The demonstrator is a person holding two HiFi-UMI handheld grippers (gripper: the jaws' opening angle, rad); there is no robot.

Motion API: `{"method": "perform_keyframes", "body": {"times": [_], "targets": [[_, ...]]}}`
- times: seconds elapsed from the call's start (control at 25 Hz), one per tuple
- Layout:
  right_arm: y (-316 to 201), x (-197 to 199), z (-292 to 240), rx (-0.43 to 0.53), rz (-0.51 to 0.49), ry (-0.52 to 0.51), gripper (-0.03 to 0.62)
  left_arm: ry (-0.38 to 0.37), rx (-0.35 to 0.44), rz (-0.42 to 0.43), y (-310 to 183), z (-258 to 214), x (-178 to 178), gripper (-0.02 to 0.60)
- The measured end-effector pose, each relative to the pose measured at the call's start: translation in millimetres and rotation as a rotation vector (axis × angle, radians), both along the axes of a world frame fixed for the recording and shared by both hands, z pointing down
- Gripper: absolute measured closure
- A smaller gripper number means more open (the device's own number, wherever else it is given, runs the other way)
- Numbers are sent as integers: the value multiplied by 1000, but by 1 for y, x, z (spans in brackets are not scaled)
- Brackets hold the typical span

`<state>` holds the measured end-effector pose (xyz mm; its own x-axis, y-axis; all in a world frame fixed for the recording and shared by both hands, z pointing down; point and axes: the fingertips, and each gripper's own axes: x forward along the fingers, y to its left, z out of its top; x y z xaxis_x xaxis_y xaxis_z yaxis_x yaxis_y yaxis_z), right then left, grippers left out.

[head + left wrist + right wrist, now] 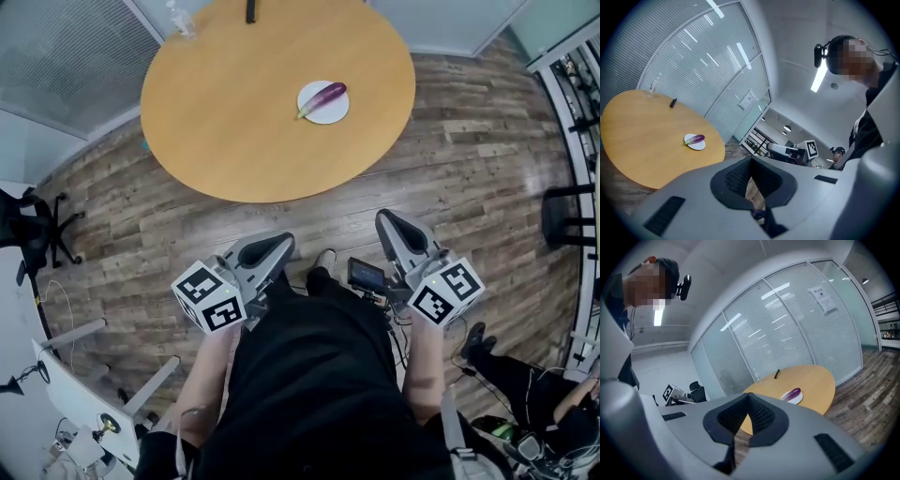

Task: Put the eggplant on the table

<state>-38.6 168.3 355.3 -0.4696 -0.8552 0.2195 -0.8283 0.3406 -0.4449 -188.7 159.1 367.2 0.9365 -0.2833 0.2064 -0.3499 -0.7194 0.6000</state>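
Note:
A purple eggplant (325, 95) lies on a small white plate (328, 112) on the right half of the round wooden table (234, 103). Both grippers hang close to my body over the wooden floor, well short of the table edge. The left gripper (278, 244) is shut with nothing in it, and the right gripper (388, 223) likewise has its tips together and empty. In the left gripper view the eggplant (696, 138) shows far off beyond the closed left gripper (750, 161). Past the right gripper (748, 397) in its own view, the eggplant (791, 393) sits on its plate (797, 401).
A black pen-like item (250, 11) and a clear glass (184, 21) stand at the table's far edge. A black office chair (33, 230) and a white desk (75, 403) are at the left, shelving (572, 84) at the right, another seated person (525, 394) at bottom right.

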Motion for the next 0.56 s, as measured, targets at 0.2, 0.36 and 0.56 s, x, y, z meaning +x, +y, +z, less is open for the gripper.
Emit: {"method": "perform_keyframes", "body": {"times": [0.2,0.36,0.56], "targets": [[3,-1,0,0,-6,13,577,9,9,-4,7,0,-2,571],[6,5,0,4,-18,19,577,1,2,-10,8,2,4,571],[14,19,2,2,-15,31,577,1,3,-10,11,2,15,571]]}}
